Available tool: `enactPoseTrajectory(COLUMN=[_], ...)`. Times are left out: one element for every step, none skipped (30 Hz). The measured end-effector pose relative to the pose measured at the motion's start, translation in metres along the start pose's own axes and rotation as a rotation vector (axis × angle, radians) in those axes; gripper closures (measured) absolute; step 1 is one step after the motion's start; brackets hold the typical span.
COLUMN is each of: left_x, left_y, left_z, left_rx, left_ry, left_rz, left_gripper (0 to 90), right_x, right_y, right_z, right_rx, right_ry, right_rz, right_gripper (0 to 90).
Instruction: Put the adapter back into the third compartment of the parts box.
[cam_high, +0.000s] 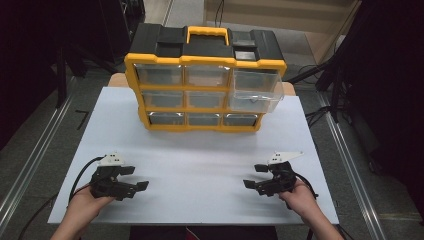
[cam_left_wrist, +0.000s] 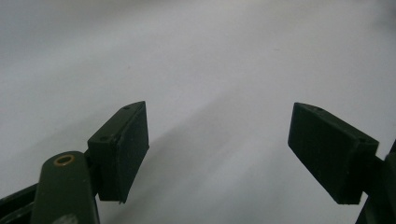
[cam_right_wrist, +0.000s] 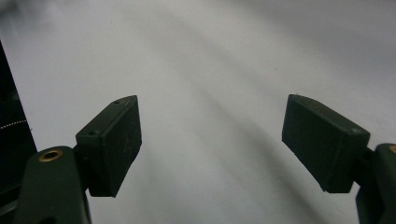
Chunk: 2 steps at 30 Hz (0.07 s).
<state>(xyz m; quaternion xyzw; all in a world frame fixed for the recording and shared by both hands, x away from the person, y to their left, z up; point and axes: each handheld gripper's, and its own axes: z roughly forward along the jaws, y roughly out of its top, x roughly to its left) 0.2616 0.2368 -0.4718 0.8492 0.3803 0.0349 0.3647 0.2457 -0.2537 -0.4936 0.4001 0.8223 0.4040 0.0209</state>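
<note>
1. My left gripper rests on the white table, jaws wide, well short of the organiser.
2. The yellow-and-black drawer organiser looks stiff and bulky.
3. Its pulled-out clear drawer, at the organiser's upper right, seems light and slippery; I'd grip its front lip.
4. My right gripper has jaws wide, empty.

Right hand-held gripper jaws spread wide apart, nothing between them, over bare white tabletop.
</note>
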Motion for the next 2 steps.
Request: enactPoseTrajectory(left_x=[0.0009,0.0009], left_y=[-0.0004,-0.0004], left_z=[-0.0002,-0.0002], left_rx=[-0.002,-0.002], left_ry=[-0.002,-0.002], left_rz=[-0.003,-0.003], left_gripper=[21.9,21.4], right_x=[-0.0004,-0.0004], right_y=[-0.0001,-0.0001], right_z=[0.0001,0.0001], right_rx=[0.000,0.000], right_ry=[-0.003,-0.003], right_rz=[-0.003,-0.003], right_gripper=[18.1,18.1])
